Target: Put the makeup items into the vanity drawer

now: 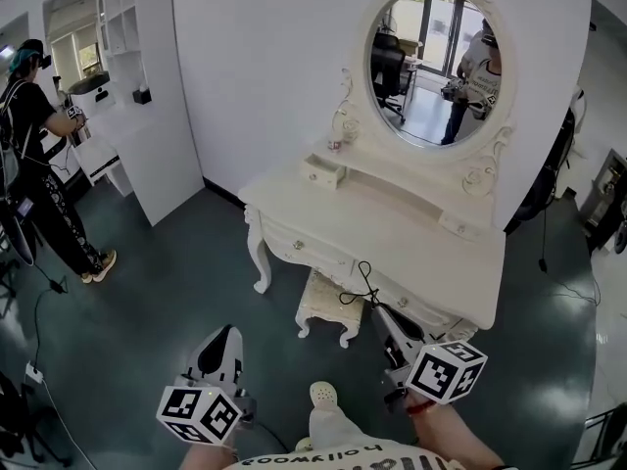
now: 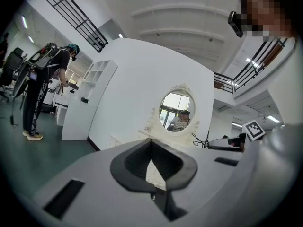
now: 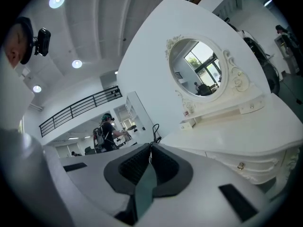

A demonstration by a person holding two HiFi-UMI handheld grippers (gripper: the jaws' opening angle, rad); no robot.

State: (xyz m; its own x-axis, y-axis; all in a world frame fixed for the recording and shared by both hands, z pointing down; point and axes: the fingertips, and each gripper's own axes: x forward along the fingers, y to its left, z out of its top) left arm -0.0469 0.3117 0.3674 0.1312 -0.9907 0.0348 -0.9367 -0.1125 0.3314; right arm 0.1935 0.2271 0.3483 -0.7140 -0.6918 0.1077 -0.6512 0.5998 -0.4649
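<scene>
A white vanity table with an oval mirror stands ahead of me in the head view. Its front drawers and the small top drawer are closed. A tiny pinkish item sits on the shelf left of the mirror, too small to make out. My left gripper hangs low over the floor, short of the vanity, shut and empty. My right gripper is near the vanity's front edge, its jaws together with nothing between them.
A black cable lies looped on the vanity's front edge. A white stool is tucked under the table. A person stands at far left beside a white shelf unit. Dark green floor spreads left of the vanity.
</scene>
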